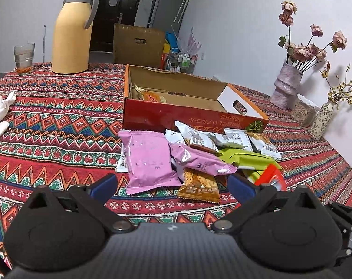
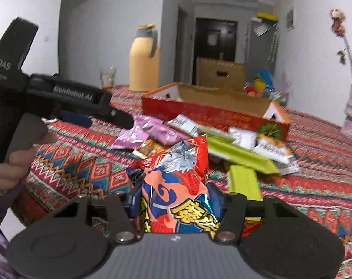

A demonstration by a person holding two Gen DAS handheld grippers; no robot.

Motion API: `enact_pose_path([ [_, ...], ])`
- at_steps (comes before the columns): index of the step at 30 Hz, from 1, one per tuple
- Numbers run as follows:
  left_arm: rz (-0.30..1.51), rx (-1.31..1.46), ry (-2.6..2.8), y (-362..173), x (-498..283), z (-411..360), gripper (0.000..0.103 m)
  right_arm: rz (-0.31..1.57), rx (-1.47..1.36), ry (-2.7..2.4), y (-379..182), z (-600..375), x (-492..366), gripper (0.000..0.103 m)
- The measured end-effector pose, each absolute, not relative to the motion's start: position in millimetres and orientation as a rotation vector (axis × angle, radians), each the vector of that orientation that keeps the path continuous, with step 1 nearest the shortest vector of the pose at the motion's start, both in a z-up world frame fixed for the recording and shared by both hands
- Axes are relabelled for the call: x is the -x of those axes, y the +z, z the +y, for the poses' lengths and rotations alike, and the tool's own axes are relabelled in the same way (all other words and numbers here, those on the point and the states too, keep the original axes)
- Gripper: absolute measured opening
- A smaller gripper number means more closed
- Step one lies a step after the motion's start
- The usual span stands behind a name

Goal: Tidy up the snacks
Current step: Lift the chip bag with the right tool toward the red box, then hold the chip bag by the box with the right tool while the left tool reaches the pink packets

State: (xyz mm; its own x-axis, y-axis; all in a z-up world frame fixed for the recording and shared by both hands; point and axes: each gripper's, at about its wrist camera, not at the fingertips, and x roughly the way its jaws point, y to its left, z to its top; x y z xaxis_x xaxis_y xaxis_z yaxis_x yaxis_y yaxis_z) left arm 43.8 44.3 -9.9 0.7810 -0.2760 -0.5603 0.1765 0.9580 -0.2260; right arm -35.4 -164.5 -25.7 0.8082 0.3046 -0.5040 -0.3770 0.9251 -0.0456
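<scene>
Left hand-held gripper (image 1: 172,183) in its own view: we see the jaws wide apart, nothing between them, blue pads hovering over the near edge of the snack pile. Big pink packet (image 1: 148,160) lies flat just ahead, a second pink packet (image 1: 199,160) beside it overlapping an orange-brown packet (image 1: 199,186). White packets (image 1: 199,139) sit behind, touching the front wall of the red box (image 1: 187,118). Green packets (image 1: 250,160) to the right of the pile. Box is open-topped, with a few packets in its far left corner. All of it sits on the counter (image 1: 59,134) with the patterned cloth. Yellow jug (image 1: 72,32) and a glass (image 1: 23,58) stand at the far left, well apart from the box. Vase of dried roses (image 1: 285,86) at far right.

Right wrist view: right hand-held gripper (image 2: 174,201) is clamped on a red-and-blue snack bag (image 2: 176,186), pads pressing both sides, bag crumpled and standing up between them, lifted clear of the pile. We see the pile and the red box (image 2: 210,116) beyond it. Green packets (image 2: 243,160) lie just past the bag, slightly blurred. Left hand-held gripper enters from the left edge, held by a hand (image 2: 11,162), pointing at the pink packets (image 2: 150,130).
</scene>
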Motion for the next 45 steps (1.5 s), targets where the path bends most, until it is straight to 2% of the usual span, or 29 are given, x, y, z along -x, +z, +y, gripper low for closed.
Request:
enact_pose_path([
  [20, 0.605, 0.127, -0.178, 11.4, -45.2, 8.2, 0.103, 0.411, 0.013, 0.260, -12.6, -228.5, 26.1, 0.055],
  [43, 0.729, -0.025, -0.104, -25.0, -78.9, -41.2, 0.103, 0.392, -0.134, 0.213, -27.6, -284.5, -32.5, 0.056],
  [45, 0.741, -0.048, -0.103, -29.6, -82.9, -47.1, 0.098, 0.397, -0.152, 0.208, -31.2, -288.1, -36.8, 0.056],
])
